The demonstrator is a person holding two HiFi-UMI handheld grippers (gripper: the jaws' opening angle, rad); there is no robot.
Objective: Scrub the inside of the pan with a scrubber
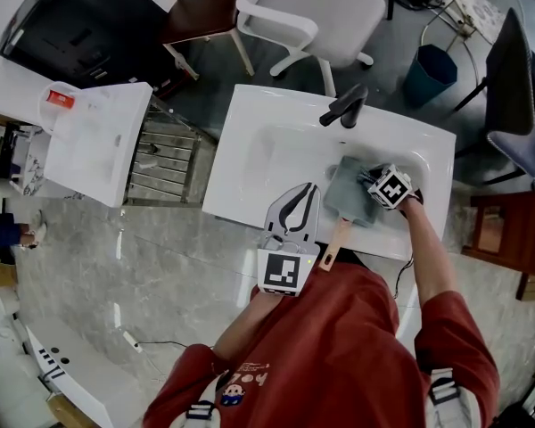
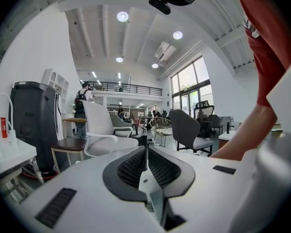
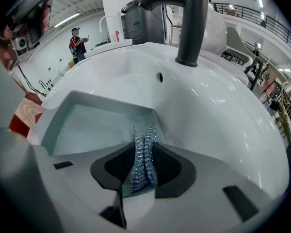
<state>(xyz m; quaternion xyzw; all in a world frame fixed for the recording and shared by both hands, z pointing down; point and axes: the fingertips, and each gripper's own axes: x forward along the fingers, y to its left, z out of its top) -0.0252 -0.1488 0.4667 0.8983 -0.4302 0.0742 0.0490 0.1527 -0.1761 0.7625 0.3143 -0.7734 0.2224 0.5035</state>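
The square grey pan (image 1: 346,193) lies in the white sink (image 1: 250,150), its wooden handle (image 1: 333,246) pointing to 7 o'clock and the black faucet (image 1: 343,105) at its 12 o'clock. The right gripper (image 1: 370,184) is over the pan's 3 o'clock side, its jaws clamped on a steel scrubber (image 3: 141,154) just above the pan floor. At the pan's 8 o'clock, the left gripper (image 1: 301,201) has its jaws pressed together on nothing.

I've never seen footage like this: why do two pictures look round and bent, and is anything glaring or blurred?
Left gripper view: fisheye lens, so black corners and bowed lines; ceiling lights flare, windows very bright. Right gripper view: same bending, soft sheen on the sink, scrubber sharp. Head view: even light, fairly sharp.
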